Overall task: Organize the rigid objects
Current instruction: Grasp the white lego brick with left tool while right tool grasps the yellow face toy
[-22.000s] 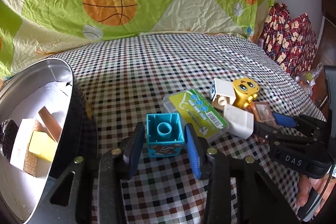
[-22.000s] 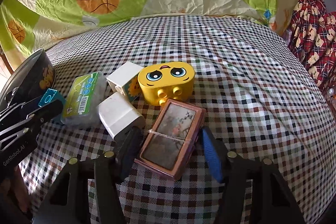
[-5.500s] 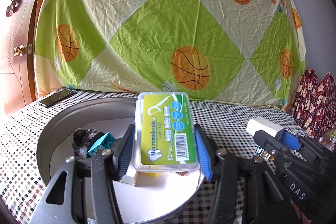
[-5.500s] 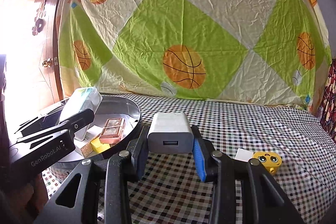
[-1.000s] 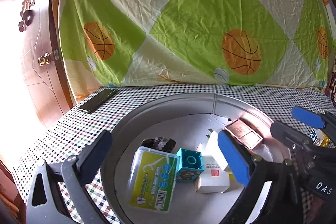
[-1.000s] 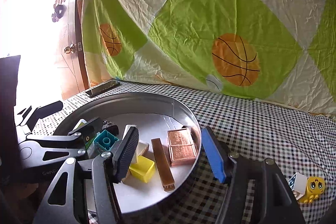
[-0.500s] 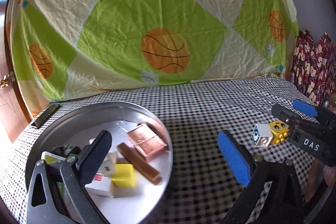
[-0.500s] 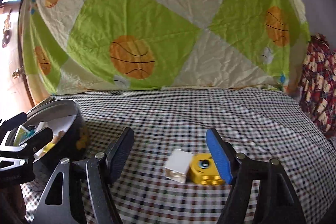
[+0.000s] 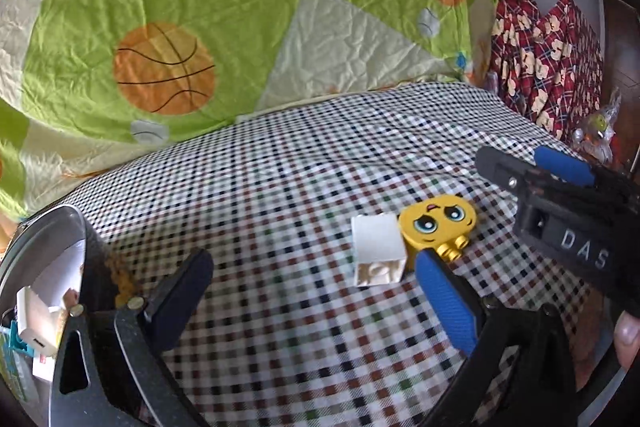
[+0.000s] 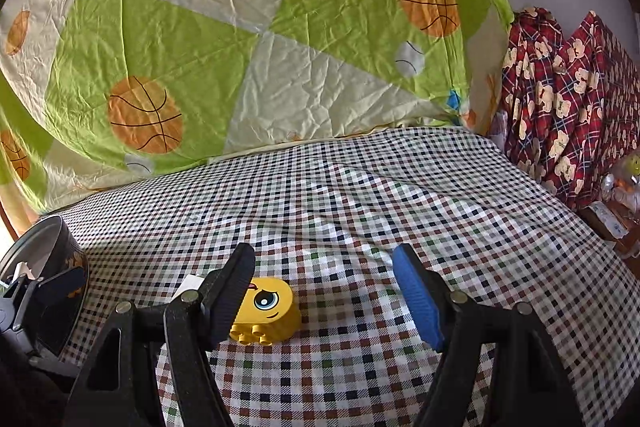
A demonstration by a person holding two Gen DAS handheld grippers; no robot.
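A white toy block and a yellow face block lie side by side on the checkered cloth. My left gripper is open and empty, just short of the white block. My right gripper is open and empty; the yellow face block sits by its left finger, and the white block is mostly hidden behind that finger. The right gripper also shows in the left wrist view. The round metal tin at the left holds a white charger and other items.
A basketball-print sheet hangs behind the table. Red patterned fabric and small clutter are at the far right. The tin stands at the table's left. The checkered cloth stretches behind the blocks.
Both grippers have swung right, away from the tin, and come closer to the white and yellow blocks. Both stay open and empty.
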